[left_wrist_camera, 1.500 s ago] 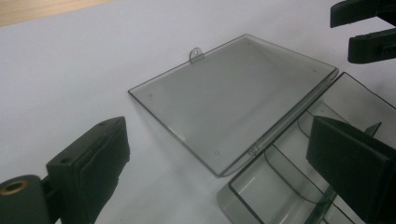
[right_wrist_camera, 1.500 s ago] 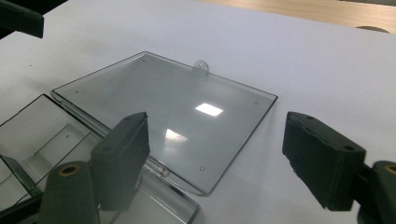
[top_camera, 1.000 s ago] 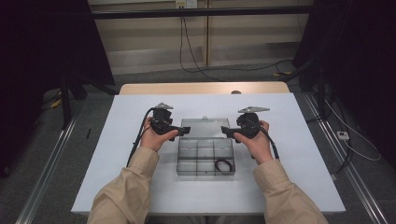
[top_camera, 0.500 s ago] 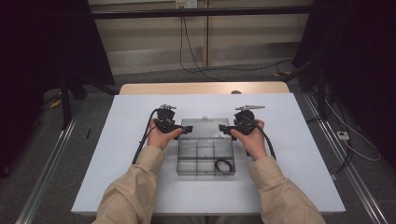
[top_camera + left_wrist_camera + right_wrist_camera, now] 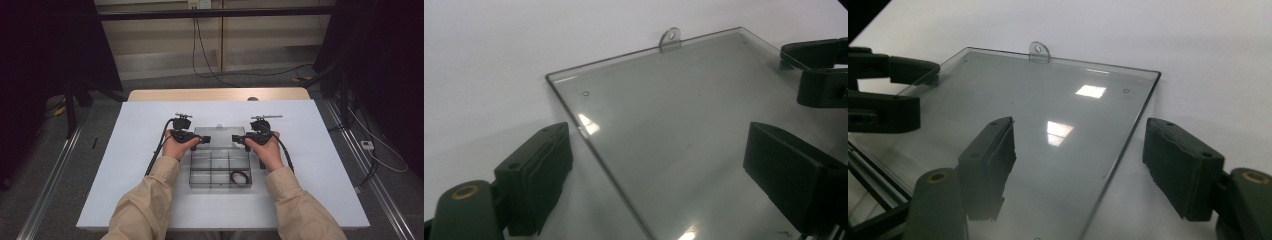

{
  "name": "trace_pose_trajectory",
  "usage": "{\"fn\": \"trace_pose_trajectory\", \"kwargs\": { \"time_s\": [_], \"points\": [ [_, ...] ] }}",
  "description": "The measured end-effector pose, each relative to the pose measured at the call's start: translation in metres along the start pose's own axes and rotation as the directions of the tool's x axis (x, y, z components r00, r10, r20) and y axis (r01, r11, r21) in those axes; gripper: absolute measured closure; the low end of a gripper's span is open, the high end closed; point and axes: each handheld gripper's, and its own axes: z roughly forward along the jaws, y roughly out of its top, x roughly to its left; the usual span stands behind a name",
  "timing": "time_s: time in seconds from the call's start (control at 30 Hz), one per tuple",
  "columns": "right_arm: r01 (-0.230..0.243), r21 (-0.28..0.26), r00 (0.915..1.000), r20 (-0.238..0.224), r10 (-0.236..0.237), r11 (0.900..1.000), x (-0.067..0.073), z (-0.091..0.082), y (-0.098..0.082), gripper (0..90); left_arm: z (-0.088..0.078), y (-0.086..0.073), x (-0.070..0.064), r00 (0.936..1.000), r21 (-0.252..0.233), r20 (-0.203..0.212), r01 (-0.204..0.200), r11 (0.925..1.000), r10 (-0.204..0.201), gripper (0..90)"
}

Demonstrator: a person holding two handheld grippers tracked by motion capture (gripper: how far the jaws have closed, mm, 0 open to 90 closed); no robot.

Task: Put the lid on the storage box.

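A clear compartment box (image 5: 215, 167) lies on the white table (image 5: 325, 170), its clear lid (image 5: 220, 135) folded open flat behind it. My left gripper (image 5: 204, 139) reaches in at the lid's left edge and my right gripper (image 5: 235, 138) at its right edge. In the left gripper view the jaws of the left gripper (image 5: 654, 145) straddle the lid (image 5: 684, 115) edge with gaps on both sides. In the right gripper view the right gripper (image 5: 1078, 135) straddles the opposite edge of the lid (image 5: 1048, 105) likewise. Both pairs of jaws have just been closing around the lid edge, without pressing on it.
A black ring (image 5: 240, 177) lies in the box's near right compartment. A small hanging tab (image 5: 669, 37) sticks out from the lid's far edge. Cables trail from both grippers over the table. A wooden board (image 5: 215, 94) borders the table's far side.
Both hands have come down and inward, bringing the jaws onto the two side edges of the lid. The box and lid have not moved.
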Motion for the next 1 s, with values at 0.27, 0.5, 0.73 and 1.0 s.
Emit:
{"fn": "trace_pose_trajectory", "kwargs": {
  "time_s": [0.27, 0.5, 0.73, 1.0],
  "points": [
    [-0.092, 0.028, 0.9951, -0.035, 0.093, 0.995, -0.001, 0.001, -0.001, 32.1, 0.000, 0.001, -0.001, 0.9998, 0.012, -0.001, 0.022, 0.9997, -0.022, 14.4],
    [-0.124, 0.046, 0.9907, -0.051, 0.126, 0.991, -0.001, 0.000, 0.000, 34.3, -0.001, 0.003, -0.004, 0.9993, 0.036, -0.015, 0.035, 0.9987, -0.034, 14.9],
    [-0.154, 0.057, 0.9834, -0.088, 0.158, 0.986, -0.002, 0.000, 0.000, 36.5, -0.001, 0.004, -0.004, 0.9958, 0.045, 0.040, 0.081, 0.9957, -0.083, 18.6],
    [-0.120, 0.013, 0.9865, -0.111, 0.120, 0.993, 0.002, -0.007, 0.003, 43.2, -0.009, 0.009, -0.011, 0.9990, -0.001, 0.024, 0.037, 0.9993, -0.037, 25.8]
  ]
}}
